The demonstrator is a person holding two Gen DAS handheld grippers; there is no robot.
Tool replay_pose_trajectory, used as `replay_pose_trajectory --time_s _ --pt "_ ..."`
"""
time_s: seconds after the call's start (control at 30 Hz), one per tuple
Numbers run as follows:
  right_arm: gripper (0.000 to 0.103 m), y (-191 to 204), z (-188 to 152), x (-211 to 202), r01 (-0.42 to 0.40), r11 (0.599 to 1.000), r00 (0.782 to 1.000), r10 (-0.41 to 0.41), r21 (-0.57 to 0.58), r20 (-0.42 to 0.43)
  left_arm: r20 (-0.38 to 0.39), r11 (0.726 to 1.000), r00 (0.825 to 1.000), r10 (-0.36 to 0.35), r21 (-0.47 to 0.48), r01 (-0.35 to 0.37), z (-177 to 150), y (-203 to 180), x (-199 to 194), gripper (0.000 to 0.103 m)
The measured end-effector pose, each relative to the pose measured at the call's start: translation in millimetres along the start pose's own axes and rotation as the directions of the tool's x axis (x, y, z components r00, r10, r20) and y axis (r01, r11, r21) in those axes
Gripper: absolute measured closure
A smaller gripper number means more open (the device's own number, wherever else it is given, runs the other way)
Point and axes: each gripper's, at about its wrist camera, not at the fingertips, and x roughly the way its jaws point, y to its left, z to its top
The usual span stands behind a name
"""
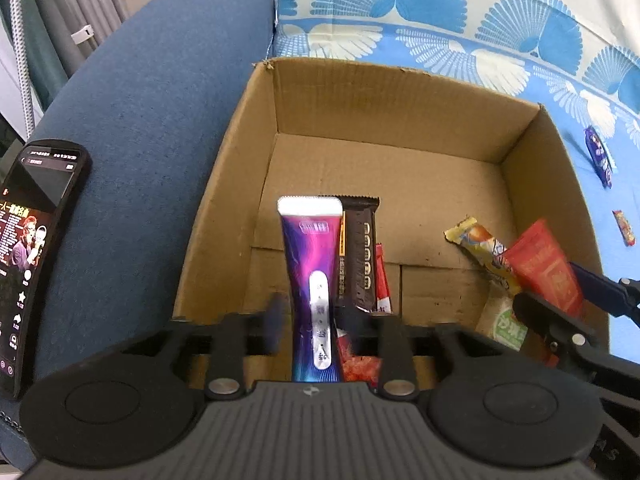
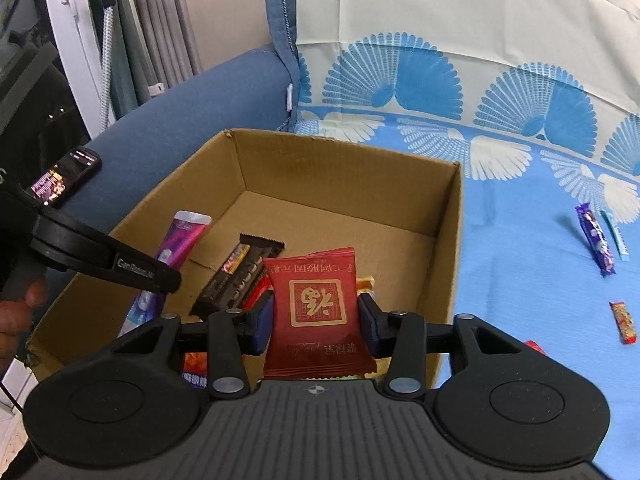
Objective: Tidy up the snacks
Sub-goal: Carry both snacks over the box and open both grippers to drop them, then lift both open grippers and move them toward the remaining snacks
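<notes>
A cardboard box point(image 1: 400, 96) point(image 2: 448, 240) stands on the sofa. My left gripper point(image 1: 310, 320) is over its near left part, with a purple tube point(image 1: 310, 264) point(image 2: 184, 236) between its fingers; the left finger looks blurred and slightly off the tube. My right gripper point(image 2: 316, 316) is shut on a red packet point(image 2: 316, 304) point(image 1: 548, 268) over the box's near right part. A dark chocolate bar point(image 1: 360, 256) point(image 2: 236, 276), a yellow wrapped snack point(image 1: 488, 252) and other packets lie inside the box.
A purple snack bar point(image 2: 596, 240) point(image 1: 598, 156) and a small red candy point(image 2: 624, 322) point(image 1: 624, 227) lie on the blue patterned cover right of the box. A phone point(image 1: 28, 248) point(image 2: 64, 178) rests on the blue armrest at left.
</notes>
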Motion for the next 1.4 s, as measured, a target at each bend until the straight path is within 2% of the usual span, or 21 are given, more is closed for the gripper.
replay_pose_trajectory --time_s 0.03,0.1,0.17,0.23,0.37,0.53,0.83,0.97,1.4 --pt "0.033 0 1 0 0.0 1.0 1.0 0.0 0.002 0.007 0.014 1.0 1.0 0.005 -0.009 -0.005 -1 2 -3 0.001" --pt "0.016 -1 3 -4 0.01 1.0 1.0 -0.01 0.012 0.023 0.076 0.999 0.996 0.039 -0.031 -0.036 -3 4 -15 0.0" --pt "0.015 -1 4 -9 0.014 1.0 1.0 -0.014 0.007 0.028 0.078 0.998 0.995 0.062 -0.016 -0.061 -7 5 -22 0.0" --pt "0.01 -1 1 -16 0.016 1.0 1.0 -0.016 0.008 0.006 0.053 0.998 0.996 0.068 -0.004 -0.068 -13 4 -27 0.0" --pt "0.007 5 -17 -42 0.009 0.998 0.999 -0.006 0.056 -0.047 0.021 0.998 0.998 0.066 -0.007 -0.066 -42 2 -51 0.0" --pt "0.003 21 -37 -87 0.001 0.995 0.999 0.004 0.104 -0.054 0.007 0.997 0.997 0.074 0.002 -0.074 -85 -2 -89 0.0" --pt "0.001 49 -67 -174 0.006 0.997 0.998 -0.011 0.078 0.065 0.084 0.997 0.993 0.082 0.001 -0.083 -149 -10 -152 0.0" --pt "0.001 59 -83 -203 0.007 0.999 0.995 -0.01 0.032 0.102 0.117 0.997 0.99 0.081 -0.01 -0.08 -172 -14 -174 0.0" --pt "0.001 70 -112 -263 0.026 0.999 0.97 -0.018 -0.03 0.241 0.207 0.996 0.974 0.087 0.002 -0.089 -209 -29 -216 0.0"
